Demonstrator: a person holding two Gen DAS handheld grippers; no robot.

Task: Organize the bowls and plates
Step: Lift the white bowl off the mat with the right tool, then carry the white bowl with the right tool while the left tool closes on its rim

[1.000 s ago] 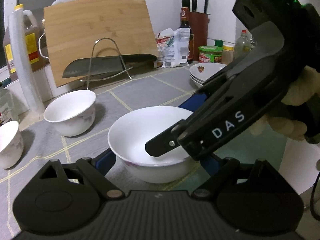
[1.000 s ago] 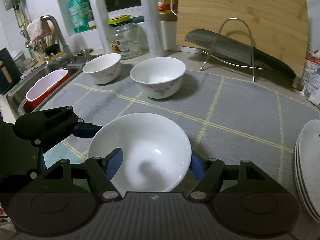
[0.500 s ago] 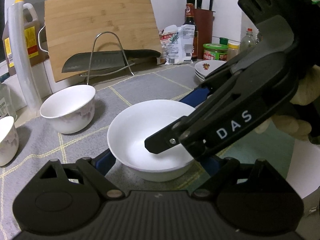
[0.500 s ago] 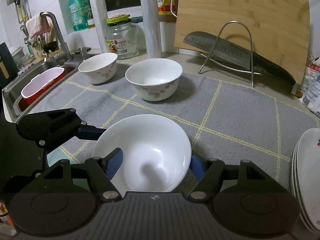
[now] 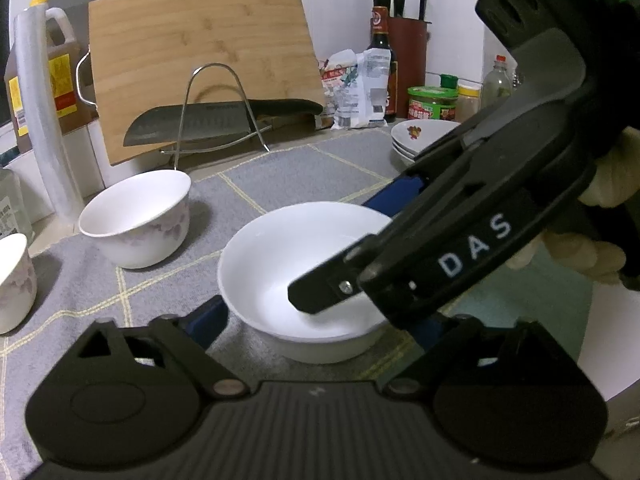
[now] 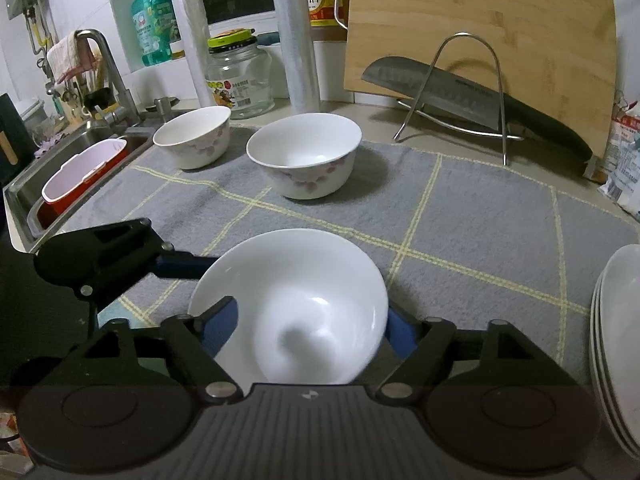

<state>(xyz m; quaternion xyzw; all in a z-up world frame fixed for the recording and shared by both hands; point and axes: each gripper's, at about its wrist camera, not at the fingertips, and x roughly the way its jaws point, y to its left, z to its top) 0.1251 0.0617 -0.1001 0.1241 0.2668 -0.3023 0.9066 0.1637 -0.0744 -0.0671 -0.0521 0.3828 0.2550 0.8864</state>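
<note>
Both claws, left (image 5: 320,320) and right (image 6: 312,332), are just spreading off the plain white bowl (image 6: 292,308) now sitting on the grey mat (image 6: 460,208) near the flowered bowl (image 6: 304,156), so I'm releasing, next backing clear.

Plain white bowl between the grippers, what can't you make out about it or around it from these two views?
- Plain white bowl: in the left wrist view, the right gripper covers its right side.
- Its near rim: cut off by the gripper body in the right wrist view.
- Plate stack: cut off by the right edge there.
- Floral bowl: cut off by the left wrist view's left edge.
</note>
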